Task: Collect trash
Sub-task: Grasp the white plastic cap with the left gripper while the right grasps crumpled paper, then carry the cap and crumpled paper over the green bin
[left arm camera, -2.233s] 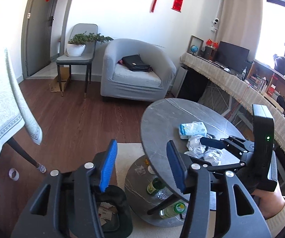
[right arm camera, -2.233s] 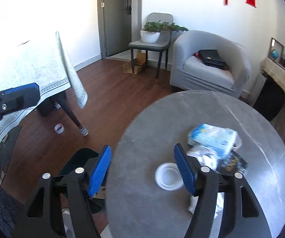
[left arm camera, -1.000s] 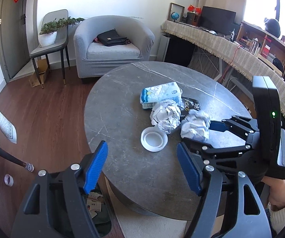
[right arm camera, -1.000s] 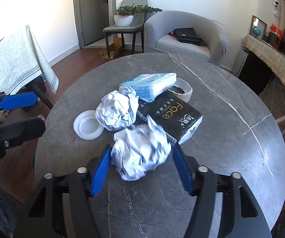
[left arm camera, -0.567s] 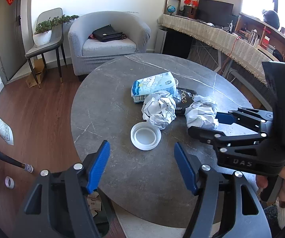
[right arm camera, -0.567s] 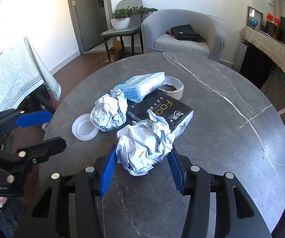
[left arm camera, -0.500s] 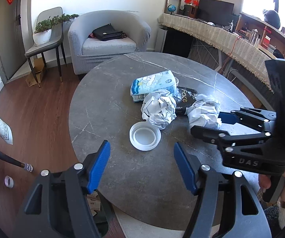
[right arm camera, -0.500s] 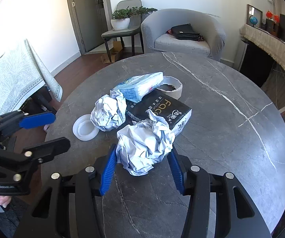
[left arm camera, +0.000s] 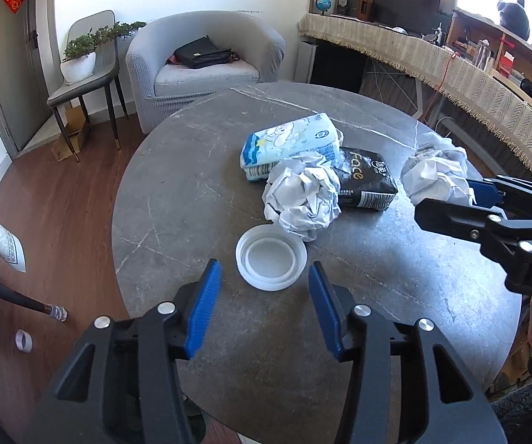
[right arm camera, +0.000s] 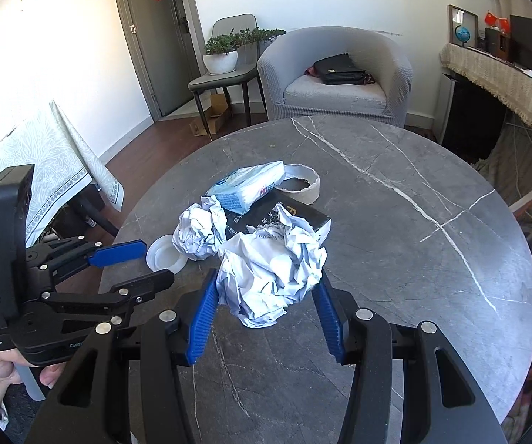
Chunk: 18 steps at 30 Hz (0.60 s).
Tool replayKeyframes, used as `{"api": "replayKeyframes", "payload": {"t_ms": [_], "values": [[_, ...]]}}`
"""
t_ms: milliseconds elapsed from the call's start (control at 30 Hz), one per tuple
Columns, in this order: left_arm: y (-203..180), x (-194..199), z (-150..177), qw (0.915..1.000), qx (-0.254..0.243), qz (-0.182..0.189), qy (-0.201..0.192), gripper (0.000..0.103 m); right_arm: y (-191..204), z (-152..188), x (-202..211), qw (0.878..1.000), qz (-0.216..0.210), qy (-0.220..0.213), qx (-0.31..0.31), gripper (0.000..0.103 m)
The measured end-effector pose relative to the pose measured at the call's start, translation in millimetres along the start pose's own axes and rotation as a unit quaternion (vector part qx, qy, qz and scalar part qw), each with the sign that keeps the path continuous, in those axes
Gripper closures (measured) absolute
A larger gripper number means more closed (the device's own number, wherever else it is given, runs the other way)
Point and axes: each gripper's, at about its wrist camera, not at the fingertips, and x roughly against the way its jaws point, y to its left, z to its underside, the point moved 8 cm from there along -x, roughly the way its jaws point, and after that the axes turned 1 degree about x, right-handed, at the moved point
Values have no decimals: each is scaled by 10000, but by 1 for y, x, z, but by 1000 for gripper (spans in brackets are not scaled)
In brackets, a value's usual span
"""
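My right gripper (right arm camera: 266, 292) is shut on a crumpled paper ball (right arm camera: 271, 270), held just above the round grey table (right arm camera: 414, 259); the ball also shows in the left wrist view (left arm camera: 434, 175). My left gripper (left arm camera: 262, 296) is open and empty, its blue pads just short of a white plastic lid (left arm camera: 271, 261) on the table. A second crumpled paper ball (left arm camera: 303, 199) lies behind the lid. A blue tissue pack (left arm camera: 290, 146) and a black "Face" pack (left arm camera: 364, 183) lie beyond it.
A small white bowl (right arm camera: 301, 187) stands behind the packs. A grey armchair (left arm camera: 206, 63) with a black bag, a chair with a potted plant (left arm camera: 81, 59) and a cloth-covered table (right arm camera: 25, 162) stand around. A tape roll (left arm camera: 23, 340) lies on the wooden floor.
My right gripper has closed on the paper ball and lifted it slightly. My left gripper has moved forward over the table toward the white lid.
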Motion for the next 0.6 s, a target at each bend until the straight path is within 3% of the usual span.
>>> {"api": "replayKeyframes", "payload": {"t_ms": [600], "values": [[6, -5, -8, 9996, 243, 156, -52, 61, 11, -12, 13, 9999, 46, -80, 73, 52]]}}
